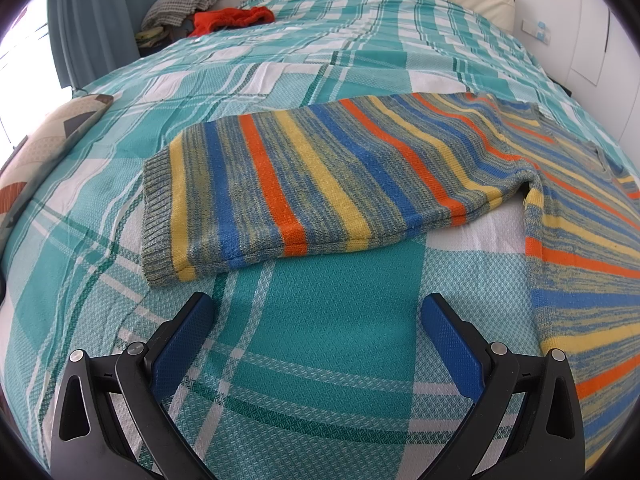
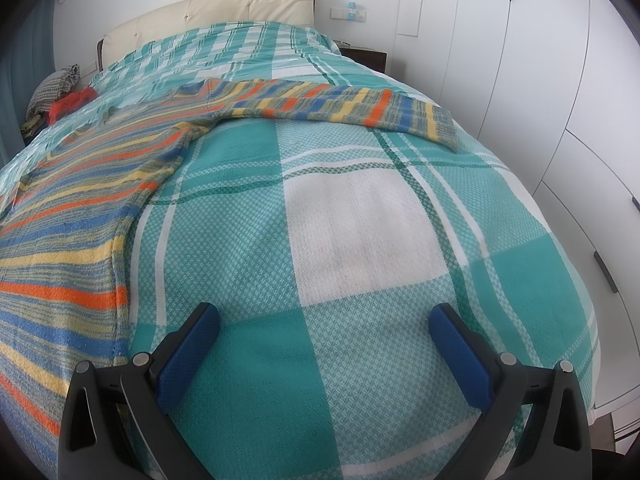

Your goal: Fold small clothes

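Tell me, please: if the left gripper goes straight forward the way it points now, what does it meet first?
Probably the striped sweater's sleeve, which lies spread across the plaid bedspread just ahead of the open left gripper. Only bare bedspread lies between them. Depth is unclear, so the gripper might brush the bedspread first.

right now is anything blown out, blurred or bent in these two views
Left wrist view: the window at far left is blown out white, and the fisheye bows the bedspread into a dome; the striped sweater is sharp. Right wrist view: light is even with no glare, the wardrobe doors curve, and the sweater's sleeve cuff looks slightly soft.
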